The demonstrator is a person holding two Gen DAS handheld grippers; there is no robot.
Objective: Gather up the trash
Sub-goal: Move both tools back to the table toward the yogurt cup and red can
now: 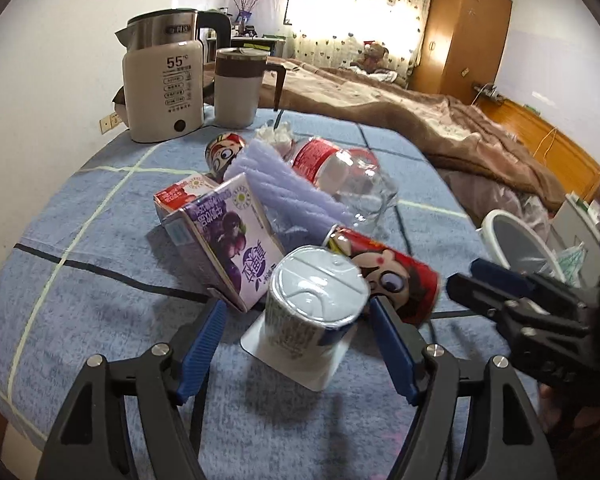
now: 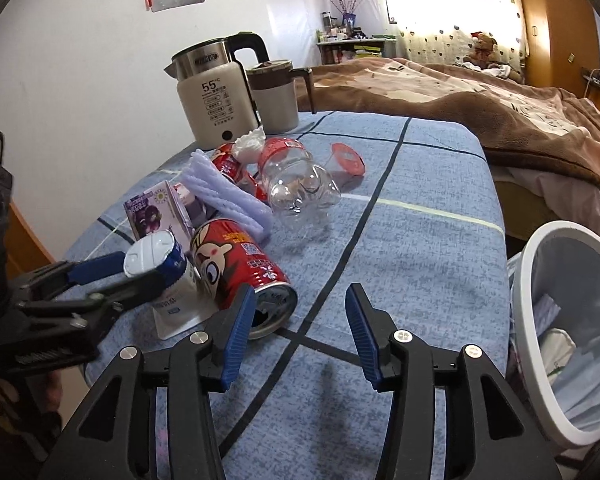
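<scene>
Right, your left gripper (image 1: 296, 312) is down at the upside-down yogurt cup (image 1: 314, 300), fingers (image 1: 204, 340) spread wide with the cup sitting between them; the right-hand pad looks right at the cup's edge, the left-hand pad stands clear of it, so nothing is clamped. The cup stands on its foil lid on the blue checked surface (image 1: 80, 240), at the near end of the trash pile. Just beside it, touching or nearly so, lies a red cartoon can (image 1: 396, 276) on its side. Behind those you've got the purple juice carton (image 1: 228, 240) tipped on an edge, a second carton with a red print (image 1: 176, 196) tucked behind it, a lavender foam sleeve (image 1: 284, 184), a crushed clear bottle (image 1: 340, 176) with a red label, another red can (image 1: 224, 152) and a wad of white tissue (image 1: 274, 136).

Over on your right gripper (image 2: 300, 320), the fingers (image 2: 238, 332) are parted and hold nothing, only bare cloth between them; the left pad sits just in front of the red can's open end. From this side the left gripper is seen straddling the yogurt cup. A red bottle cap piece (image 2: 348, 158) lies apart from the pile, past the bottle.

At the far edge stand the cream kettle (image 2: 216, 96) and a brown-lidded mug (image 2: 278, 96), touching or nearly. The white trash bin (image 2: 540, 272) sits off the surface's right edge, with some paper already inside, near the brown-blanketed bed (image 2: 500, 92)
</scene>
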